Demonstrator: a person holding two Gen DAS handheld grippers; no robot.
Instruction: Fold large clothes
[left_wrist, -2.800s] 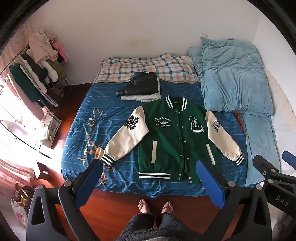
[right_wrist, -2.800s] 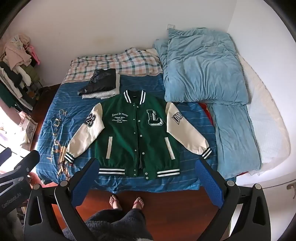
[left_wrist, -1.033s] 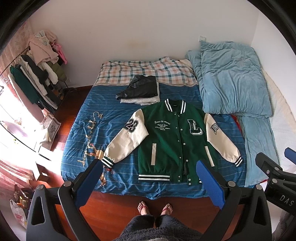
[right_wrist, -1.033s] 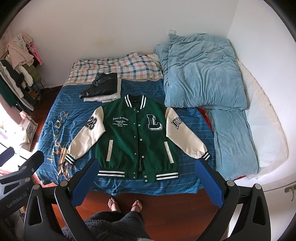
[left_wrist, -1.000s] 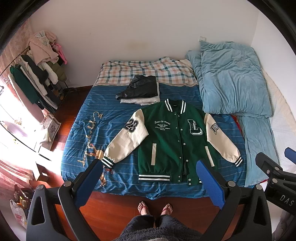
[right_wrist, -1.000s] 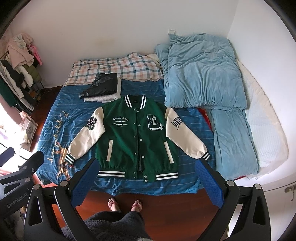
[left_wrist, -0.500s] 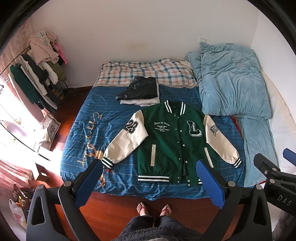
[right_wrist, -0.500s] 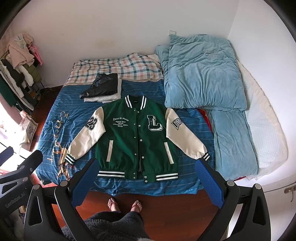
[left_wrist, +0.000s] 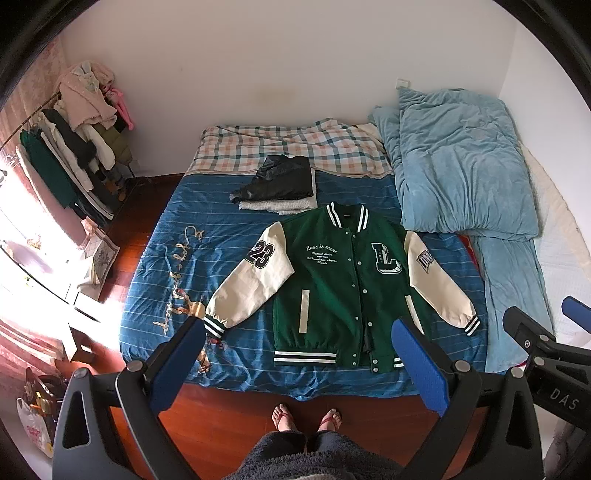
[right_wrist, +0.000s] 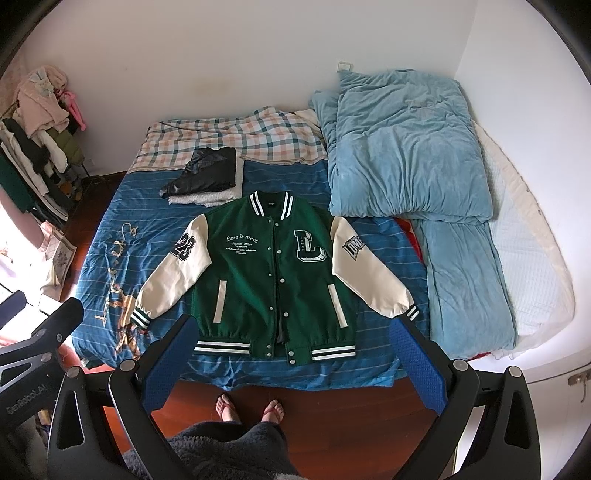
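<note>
- Left wrist view: the left gripper (left_wrist: 297, 363) hangs well above the bed's near edge, its blue pads (left_wrist: 177, 367) spread wide with nothing between them.
- The jacket (left_wrist: 334, 288), green with cream sleeves, lies flat and face up on the blue sheet (left_wrist: 177, 258), snapped shut, collar toward the wall, hem toward the person's feet (left_wrist: 306, 415).
- Both sleeves spread out and down to either side; the cuffs rest on the sheet.
- A folded pile (left_wrist: 280, 186), dark on top of grey, sits just beyond the collar, near a checked blanket (left_wrist: 291, 147).
- A light-blue duvet (left_wrist: 461, 166) lies along the right of the bed; a clothes rack (left_wrist: 70, 155) stands at far left.
- The right gripper (left_wrist: 546, 354) shows at the right edge, apart from the jacket.
- Right wrist view: the right gripper (right_wrist: 291, 356) also hangs above the bed's near edge, fully spread and holding nothing.
- The jacket (right_wrist: 273, 280) lies centred ahead of it, untouched, between the duvet (right_wrist: 406, 147) and the sheet's (right_wrist: 110, 236) gold lettering.
- The pile (right_wrist: 207, 177) sits by the collar's left.
- The left gripper (right_wrist: 37, 339) shows at the lower left.
</note>
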